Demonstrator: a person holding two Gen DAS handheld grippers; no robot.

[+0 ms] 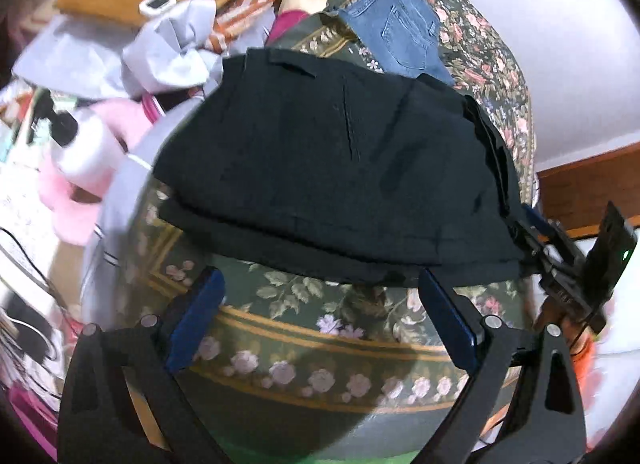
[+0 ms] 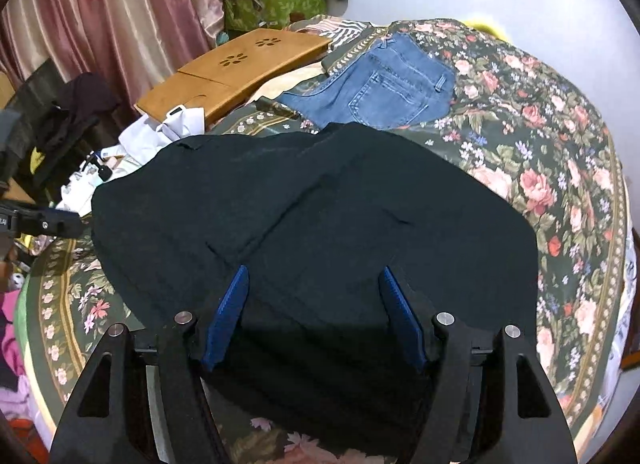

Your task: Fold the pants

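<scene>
Black pants (image 1: 328, 168) lie folded in layers on a floral green bedspread (image 1: 320, 344). My left gripper (image 1: 320, 284) is open, its blue pads just short of the pants' near edge, nothing between them. In the right wrist view the black pants (image 2: 320, 204) fill the middle. My right gripper (image 2: 314, 276) is open and hovers over the pants' near part, holding nothing. The right gripper also shows in the left wrist view (image 1: 560, 248) at the pants' right corner. The left gripper shows in the right wrist view (image 2: 40, 220) at the pants' left edge.
Folded blue jeans (image 2: 384, 88) lie beyond the black pants on the bedspread (image 2: 560, 184). A wooden lap desk (image 2: 240, 64), white paper bags (image 1: 168, 52), a pump bottle (image 1: 80, 144) and pink fluffy items (image 1: 68, 208) crowd the left. Pink curtains (image 2: 100, 4) hang behind.
</scene>
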